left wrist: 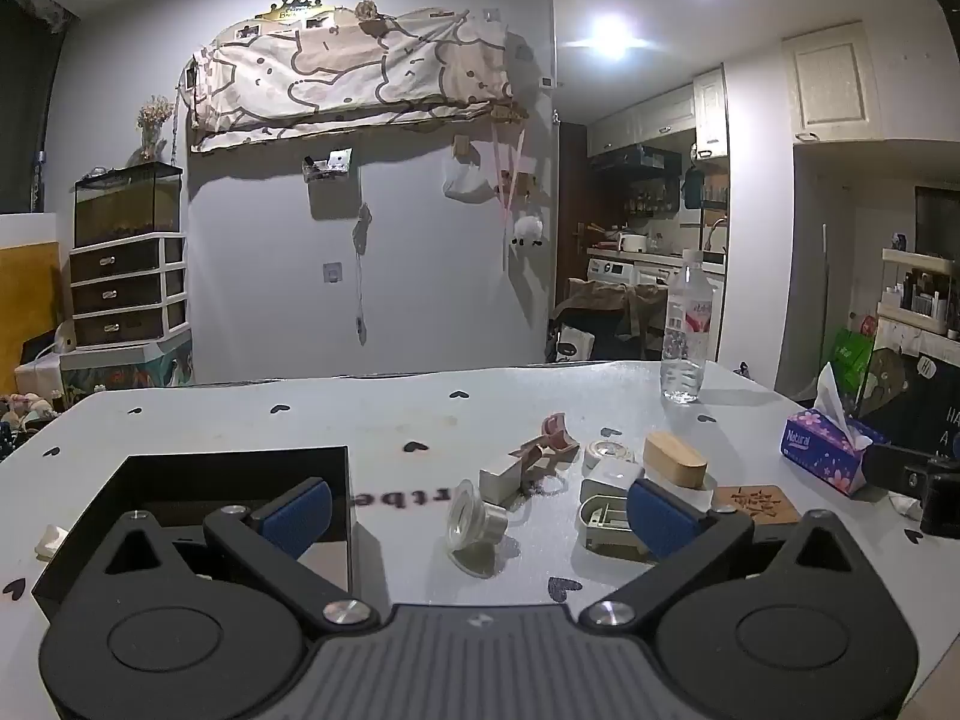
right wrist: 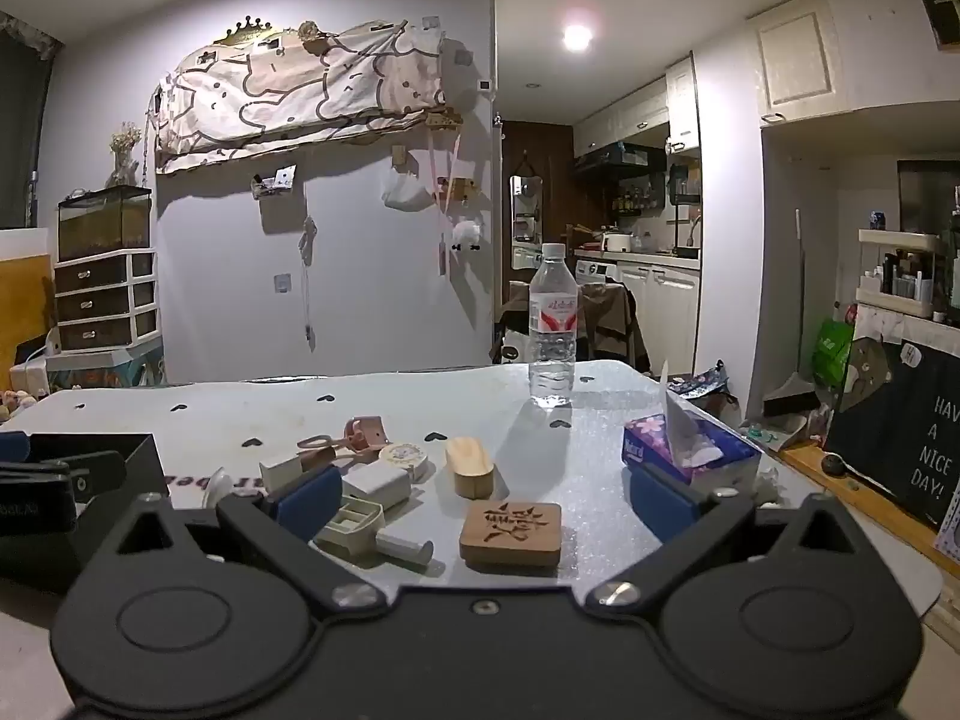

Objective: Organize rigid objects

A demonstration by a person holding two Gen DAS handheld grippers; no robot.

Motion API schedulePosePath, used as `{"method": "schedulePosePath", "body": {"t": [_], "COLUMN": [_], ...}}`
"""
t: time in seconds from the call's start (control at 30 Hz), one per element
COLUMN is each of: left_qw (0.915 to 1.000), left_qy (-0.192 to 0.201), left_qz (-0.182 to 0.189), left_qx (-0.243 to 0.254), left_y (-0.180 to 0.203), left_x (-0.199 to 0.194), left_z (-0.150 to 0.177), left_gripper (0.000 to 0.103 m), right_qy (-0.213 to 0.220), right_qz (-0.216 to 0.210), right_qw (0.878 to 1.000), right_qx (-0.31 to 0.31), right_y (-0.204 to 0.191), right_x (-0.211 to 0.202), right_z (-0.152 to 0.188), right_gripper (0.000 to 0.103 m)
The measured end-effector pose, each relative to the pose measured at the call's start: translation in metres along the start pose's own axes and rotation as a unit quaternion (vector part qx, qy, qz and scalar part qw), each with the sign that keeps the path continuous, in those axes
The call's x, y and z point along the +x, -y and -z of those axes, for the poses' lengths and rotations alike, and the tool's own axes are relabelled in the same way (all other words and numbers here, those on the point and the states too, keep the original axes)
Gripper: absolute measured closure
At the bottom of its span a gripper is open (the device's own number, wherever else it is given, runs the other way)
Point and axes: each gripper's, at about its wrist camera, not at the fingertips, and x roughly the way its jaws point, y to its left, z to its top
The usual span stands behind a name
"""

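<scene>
I see both sets of tongs low over the bench point(left wrist: 252, 420), pointing slightly down.

At far left a black box point(left wrist: 240, 480) sits open on the bench; in the left view the left finger of my left tongs point(left wrist: 477, 510) hangs over its near right corner. These tongs are spread wide with nothing between the pads. A clear cup point(left wrist: 474, 519) lies on its side in the gap, well short of either finger.

To its right the clutter begins: a white block point(left wrist: 504, 477), pink scissors point(left wrist: 543, 441) behind it, then a round tin point(left wrist: 607, 453), a white charger point(left wrist: 609, 474) and a beige tray point(left wrist: 603, 519) just beside my right finger. Further right lie an oval wood box point(left wrist: 675, 459) and a carved wood coaster point(left wrist: 757, 504).

In the right view my right tongs point(right wrist: 483, 504) also gape fully, holding nothing. The coaster point(right wrist: 511, 531) lies between the fingers, touching neither. The tray point(right wrist: 351, 525) and charger point(right wrist: 377, 485) sit by the left finger, the oval box point(right wrist: 470, 468) just behind the coaster.

A water bottle point(right wrist: 552, 330) stands upright at the far edge. A tissue box point(right wrist: 690, 456) sits at right, just behind the right finger.
</scene>
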Motion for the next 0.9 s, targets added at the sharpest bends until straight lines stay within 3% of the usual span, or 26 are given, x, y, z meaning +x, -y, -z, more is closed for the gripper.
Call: {"method": "schedulePosePath", "body": {"t": [0.9], "left_qw": [1.0], "left_qy": [-0.007], "left_qz": [0.0], "left_qx": [-0.007], "left_y": [0.0008], "left_x": [0.0033], "left_z": [0.0056], "left_gripper": [0.0], "right_qy": [-0.003], "right_qz": [0.004], "right_qw": [1.0], "right_qx": [-0.005], "right_y": [0.0011], "right_x": [0.0004], "right_z": [0.0006], "right_gripper": [0.0]}}
